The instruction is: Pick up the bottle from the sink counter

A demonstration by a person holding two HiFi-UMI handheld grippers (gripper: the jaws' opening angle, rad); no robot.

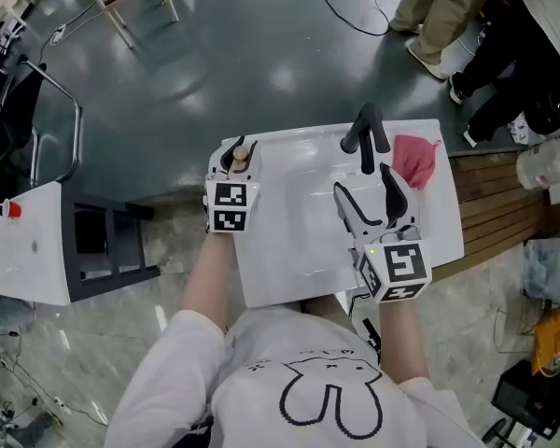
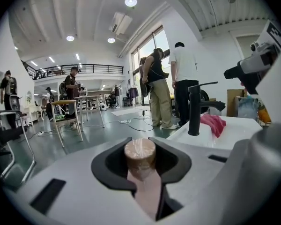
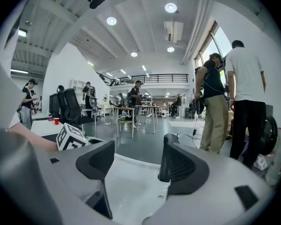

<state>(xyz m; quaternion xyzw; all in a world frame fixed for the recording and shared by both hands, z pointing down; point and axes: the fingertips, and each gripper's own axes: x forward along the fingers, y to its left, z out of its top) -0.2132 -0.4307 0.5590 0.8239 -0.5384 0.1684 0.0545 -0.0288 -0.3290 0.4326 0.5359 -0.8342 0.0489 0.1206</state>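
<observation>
A pinkish bottle [image 2: 141, 172] with a round brown cap stands between the dark pads of my left gripper [image 2: 140, 165], which press on its neck from both sides. In the head view the bottle [image 1: 240, 156] stands at the far left corner of the white sink counter [image 1: 294, 143], with the left gripper [image 1: 236, 163] shut around it. My right gripper [image 1: 371, 197] hovers open over the basin, near the black faucet [image 1: 365, 136]. The right gripper view shows its jaws [image 3: 138, 165] apart with only the white basin [image 3: 131, 191] below them.
A pink cloth [image 1: 413, 160] lies right of the faucet [image 2: 195, 108]. People [image 1: 448, 12] stand on the grey floor beyond the sink. A white cabinet [image 1: 28, 241] with a red cup [image 1: 12, 210] is on the left, a wooden pallet [image 1: 495, 203] on the right.
</observation>
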